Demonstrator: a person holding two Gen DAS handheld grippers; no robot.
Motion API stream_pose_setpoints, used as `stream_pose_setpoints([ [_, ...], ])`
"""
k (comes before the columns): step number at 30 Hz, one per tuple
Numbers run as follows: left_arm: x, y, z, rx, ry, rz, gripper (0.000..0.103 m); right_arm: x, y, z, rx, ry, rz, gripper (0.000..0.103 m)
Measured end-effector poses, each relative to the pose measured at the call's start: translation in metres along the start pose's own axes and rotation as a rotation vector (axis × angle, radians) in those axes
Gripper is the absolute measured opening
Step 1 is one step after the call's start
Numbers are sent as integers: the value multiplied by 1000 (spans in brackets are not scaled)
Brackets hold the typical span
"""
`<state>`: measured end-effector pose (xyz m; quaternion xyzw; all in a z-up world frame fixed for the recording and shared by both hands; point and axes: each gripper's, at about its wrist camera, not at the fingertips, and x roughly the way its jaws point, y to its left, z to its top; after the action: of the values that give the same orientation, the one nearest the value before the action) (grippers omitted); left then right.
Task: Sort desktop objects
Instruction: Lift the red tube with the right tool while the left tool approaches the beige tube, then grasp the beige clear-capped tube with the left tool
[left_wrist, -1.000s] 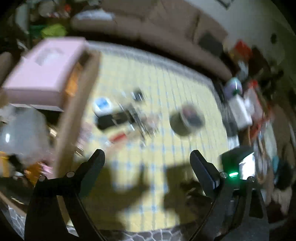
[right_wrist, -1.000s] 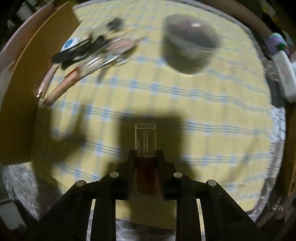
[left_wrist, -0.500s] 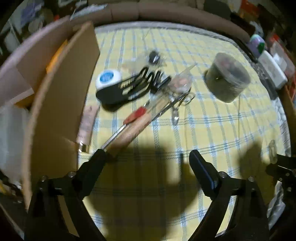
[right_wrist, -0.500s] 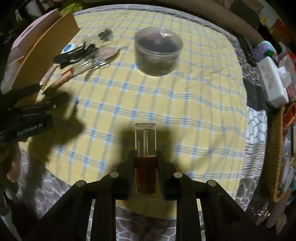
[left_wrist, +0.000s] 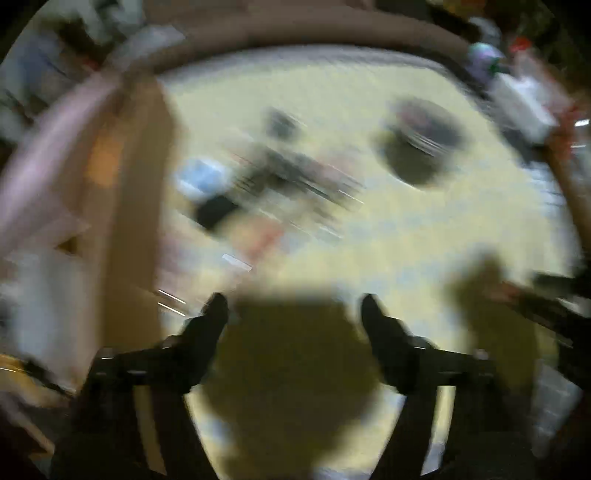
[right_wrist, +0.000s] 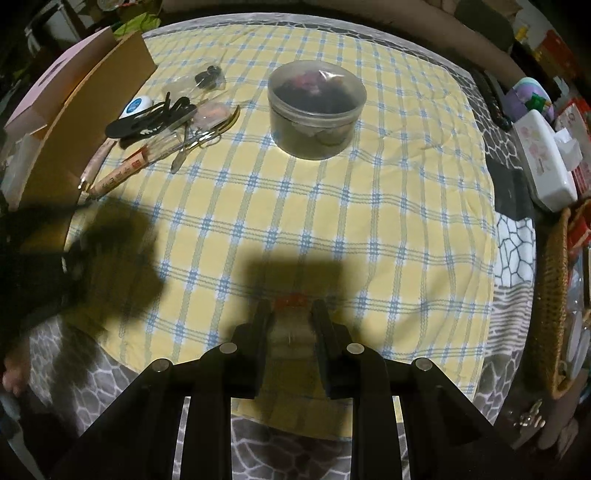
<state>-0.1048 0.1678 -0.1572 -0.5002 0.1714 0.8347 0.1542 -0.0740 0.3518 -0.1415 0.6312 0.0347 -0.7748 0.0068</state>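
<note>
Tablecloth, yellow plaid, carries your round lidded tub at the far middle and a heap of small tools far left. Your right gripper pinches a small red-topped bottle; your left gripper is spread, empty.

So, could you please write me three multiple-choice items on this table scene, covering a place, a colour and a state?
1. Where does the round tub stand relative to the pile of tools?
A. right of it
B. on it
C. left of it

2. What colours is the cloth?
A. red and white
B. yellow with blue lines
C. plain green

3. How is the right gripper?
A. wide open, empty
B. out of view
C. shut on a small bottle

Answers: 1 A, clear cloth between them; 2 B, checks visible throughout; 3 C, fingers clamp the bottle.
</note>
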Motion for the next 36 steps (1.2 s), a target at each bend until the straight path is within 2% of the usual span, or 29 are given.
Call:
stream_pose_setpoints([
  [3, 7, -2, 0, 48, -72, 161, 80, 3, 2, 1, -9, 4, 4, 22],
  [5, 17, -4, -1, 79, -83, 170, 80, 6, 0, 2, -1, 9, -11, 22],
  [7, 27, -8, 0, 85, -47, 149, 78, 8, -1, 3, 3, 14, -15, 22],
  [8, 33, -8, 2, 81, -17, 126, 68, 9, -1, 3, 4, 17, -10, 22],
  [9, 39, -7, 0, 62, 36, 72, 53, 10, -1, 3, 4, 19, -3, 22],
  [10, 45, -8, 2, 48, 75, 33, 50, 12, -2, 4, 8, 21, 8, 22],
  [13, 38, -10, 3, 56, 122, -2, 46, 14, -7, 5, 25, 24, 19, 22],
  [14, 31, -10, 4, 56, 150, -40, 40, 14, -8, 5, 44, 25, 16, 22],
  [15, 25, -8, 5, 41, 180, -106, 30, 13, -9, 5, 48, 24, 14, 22],
  [16, 18, -4, 3, 3, 225, -221, 26, 12, -10, 5, 51, 22, 10, 22],
  [18, 8, 1, -1, -66, 288, -388, 26, 10, -11, 5, 57, 19, 11, 22],
  [20, -1, 2, -3, -58, 285, -379, 26, 10, -10, 4, 58, 18, 14, 22],
  [22, -10, 1, -2, -23, 236, -253, 31, 10, -10, 3, 54, 21, 11, 22],
  [24, -11, -1, 0, 17, 178, -123, 62, 11, -9, 2, 48, 25, 8, 22],
  [26, -7, -4, -1, 48, 151, -80, 72, 11, -8, 2, 48, 27, 6, 22],
  [29, -4, -18, -7, 94, 166, -117, 73, 11, -11, 2, 54, 26, 11, 22],
  [31, -3, -27, -8, 116, 146, -136, 80, 11, -13, 2, 63, 25, 11, 22],
  [33, 1, -34, -6, 118, 92, -91, 91, 11, -15, 2, 66, 26, 6, 22],
  [35, 17, -39, -1, 116, 72, -43, 90, 11, -14, 1, 58, 29, 4, 22],
  [36, 24, -41, -3, 114, 97, -52, 81, 12, -14, 1, 55, 28, 4, 22],
])
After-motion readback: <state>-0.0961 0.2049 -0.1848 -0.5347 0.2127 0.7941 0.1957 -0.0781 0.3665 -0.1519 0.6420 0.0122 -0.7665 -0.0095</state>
